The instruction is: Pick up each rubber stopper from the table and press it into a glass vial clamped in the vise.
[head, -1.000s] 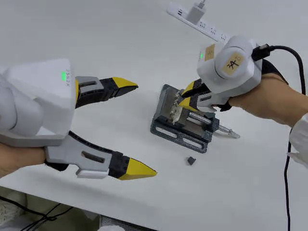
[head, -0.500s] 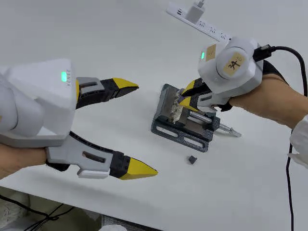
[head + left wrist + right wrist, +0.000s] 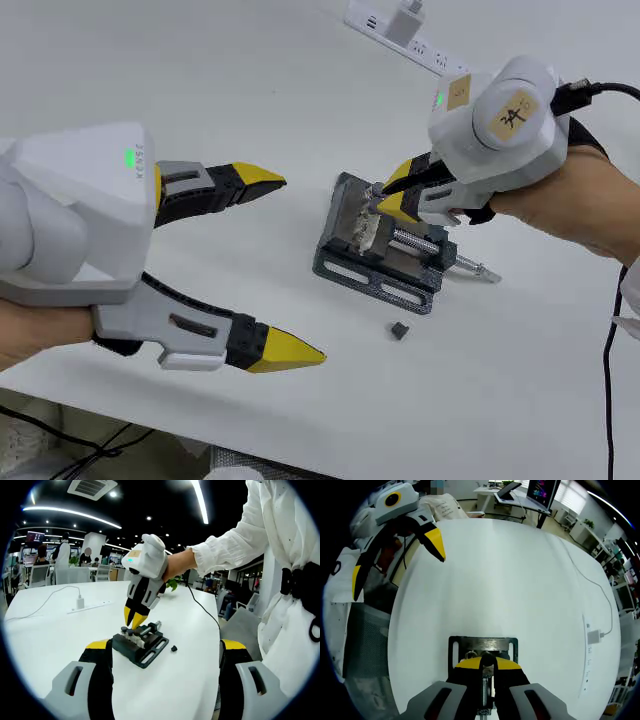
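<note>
Looking at the middle of the head view, we see our right gripper (image 3: 382, 198) on the vial (image 3: 365, 232) in the vise (image 3: 385, 270), jaws squeezed together. One stopper (image 3: 398, 332) lies below the vise, so we think work is left. Our left gripper (image 3: 305, 268), lower left, is wide open.

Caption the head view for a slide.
Right gripper, jaws together, over the vise; left gripper open; stopper on the table.
</note>
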Tool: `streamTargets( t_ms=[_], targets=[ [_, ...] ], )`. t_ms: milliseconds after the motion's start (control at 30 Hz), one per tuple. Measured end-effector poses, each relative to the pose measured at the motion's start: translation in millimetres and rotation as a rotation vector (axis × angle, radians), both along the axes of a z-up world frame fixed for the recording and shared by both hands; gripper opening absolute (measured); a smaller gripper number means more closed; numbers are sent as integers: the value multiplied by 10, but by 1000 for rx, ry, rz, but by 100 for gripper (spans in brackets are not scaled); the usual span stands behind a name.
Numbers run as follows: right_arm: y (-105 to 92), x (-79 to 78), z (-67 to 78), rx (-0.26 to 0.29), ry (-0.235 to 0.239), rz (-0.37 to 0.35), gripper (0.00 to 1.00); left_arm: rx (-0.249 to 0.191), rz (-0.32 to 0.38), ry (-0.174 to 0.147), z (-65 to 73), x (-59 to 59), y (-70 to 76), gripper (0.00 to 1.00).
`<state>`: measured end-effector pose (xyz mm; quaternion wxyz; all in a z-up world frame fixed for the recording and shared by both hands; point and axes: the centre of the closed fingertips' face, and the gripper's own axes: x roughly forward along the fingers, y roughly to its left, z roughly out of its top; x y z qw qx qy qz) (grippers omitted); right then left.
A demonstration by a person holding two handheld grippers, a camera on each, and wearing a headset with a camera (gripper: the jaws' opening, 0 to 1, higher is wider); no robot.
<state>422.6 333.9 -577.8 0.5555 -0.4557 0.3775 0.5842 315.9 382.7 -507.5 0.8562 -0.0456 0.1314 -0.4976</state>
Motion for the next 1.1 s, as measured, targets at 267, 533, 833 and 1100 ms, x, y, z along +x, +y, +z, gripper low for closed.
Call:
streamTargets(
  t_ms=[267,533,833,1100],
  targets=[
    [-40,52,-73,-9,9,-1,1,-4,1,-1,4,-15,7,87],
    [-40,39,-129,-17,16,-3,1,-3,3,3,-10,-21,20,86],
    [-33,17,-130,-19,41,2,1,-7,4,7,-18,-10,11,85],
    [-25,21,-137,-42,70,19,1,-11,8,9,-15,6,19,84]
  ],
)
